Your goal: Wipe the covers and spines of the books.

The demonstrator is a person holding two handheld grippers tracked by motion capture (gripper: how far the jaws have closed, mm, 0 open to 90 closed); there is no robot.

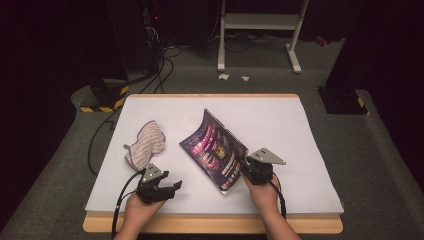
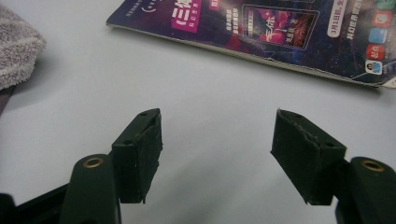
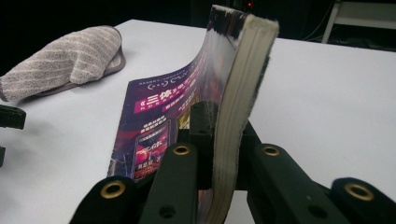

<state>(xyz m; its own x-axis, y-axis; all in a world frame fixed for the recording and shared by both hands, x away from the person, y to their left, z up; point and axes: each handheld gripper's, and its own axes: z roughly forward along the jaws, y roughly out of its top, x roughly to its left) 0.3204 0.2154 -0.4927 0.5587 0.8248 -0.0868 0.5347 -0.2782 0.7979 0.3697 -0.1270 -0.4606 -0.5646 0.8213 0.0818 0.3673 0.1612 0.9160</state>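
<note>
Right gripper (image 1: 248,168) clamps the book's (image 1: 215,148) near edge, tilting it up at table (image 1: 280,130) centre. Left gripper (image 1: 172,189), jaws apart and empty, rests on bare tabletop between book and cloth (image 1: 146,143).

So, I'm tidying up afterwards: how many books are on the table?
1. A single paperback book lies mid-table, its near edge clamped in the right gripper and its far end curling upward. The striped cloth hides nothing book-sized.

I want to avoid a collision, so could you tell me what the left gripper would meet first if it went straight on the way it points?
Probably the book: past the left gripper lies bare table, then the book's near edge. The towel sits off to the side.
</note>
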